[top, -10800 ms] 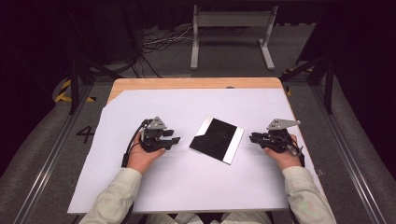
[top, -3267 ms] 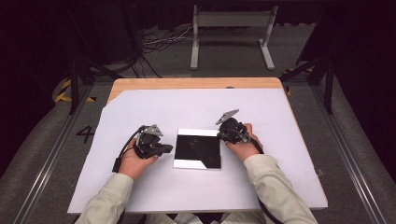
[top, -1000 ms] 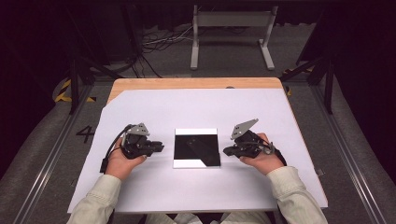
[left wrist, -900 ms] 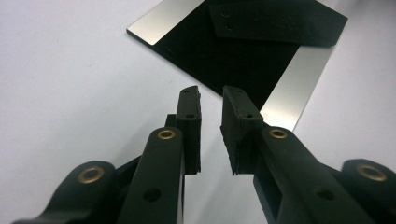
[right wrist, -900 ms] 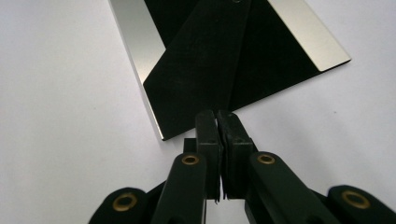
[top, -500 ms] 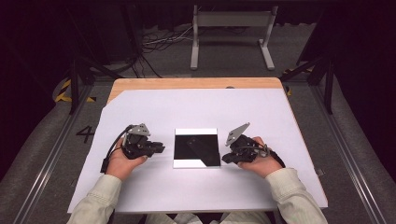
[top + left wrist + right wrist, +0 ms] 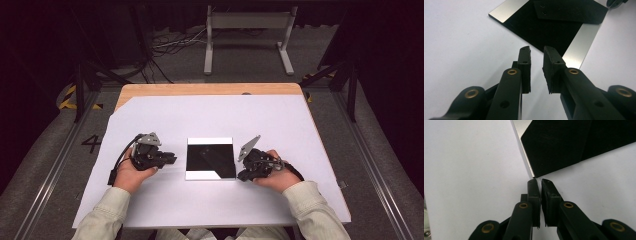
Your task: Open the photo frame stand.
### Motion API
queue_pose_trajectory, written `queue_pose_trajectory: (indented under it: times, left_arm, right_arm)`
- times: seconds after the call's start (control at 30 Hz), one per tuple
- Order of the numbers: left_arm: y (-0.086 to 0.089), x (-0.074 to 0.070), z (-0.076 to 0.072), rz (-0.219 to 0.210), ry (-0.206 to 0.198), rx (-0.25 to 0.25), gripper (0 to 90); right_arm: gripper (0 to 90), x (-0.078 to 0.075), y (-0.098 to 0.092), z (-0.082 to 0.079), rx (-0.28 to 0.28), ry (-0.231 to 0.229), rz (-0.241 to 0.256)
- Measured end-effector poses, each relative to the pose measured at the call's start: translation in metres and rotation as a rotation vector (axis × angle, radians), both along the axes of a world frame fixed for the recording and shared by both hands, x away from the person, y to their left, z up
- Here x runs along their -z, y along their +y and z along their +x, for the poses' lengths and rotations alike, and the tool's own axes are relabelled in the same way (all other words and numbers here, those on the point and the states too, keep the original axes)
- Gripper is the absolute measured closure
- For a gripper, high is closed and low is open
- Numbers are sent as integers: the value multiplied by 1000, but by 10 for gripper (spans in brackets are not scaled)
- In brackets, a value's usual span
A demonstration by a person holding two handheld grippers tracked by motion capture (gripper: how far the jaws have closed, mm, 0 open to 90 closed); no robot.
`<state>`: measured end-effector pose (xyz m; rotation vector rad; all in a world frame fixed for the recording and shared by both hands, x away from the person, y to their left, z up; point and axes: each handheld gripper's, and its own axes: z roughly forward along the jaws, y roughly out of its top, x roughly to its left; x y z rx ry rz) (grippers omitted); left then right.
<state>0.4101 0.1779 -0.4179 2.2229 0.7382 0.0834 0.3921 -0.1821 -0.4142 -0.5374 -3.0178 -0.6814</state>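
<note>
We see the flat square black mirror-like plate (image 7: 210, 158) lying mid-bench on the white sheet (image 7: 280, 120). Our left tongs (image 7: 536, 53) sit slightly parted beside its left edge; our right tongs (image 7: 538, 182) are nearly clenched, empty, at its near right corner.

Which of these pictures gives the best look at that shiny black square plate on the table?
The high view: it shows the whole black plate lying flat on the white sheet between both grippers. The left gripper view shows only part of it, with its silvery edges, and the right gripper view just one corner.
</note>
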Motion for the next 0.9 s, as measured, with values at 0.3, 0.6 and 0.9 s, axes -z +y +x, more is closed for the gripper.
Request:
queue_pose_trajectory:
  times: [0.3,0.6,0.9]
  left_arm:
    - [-2,1,-1,3,2,11,765]
    - [-3,1,-1,0,6,9,760]
    - [-2,1,0,0,5,12,759]
  right_arm:
    - [872,3,3,1,18,18,-8]
    - [889,2,9,-1,19,-1,-33]
    - [898,-4,8,-3,12,-27,-13]
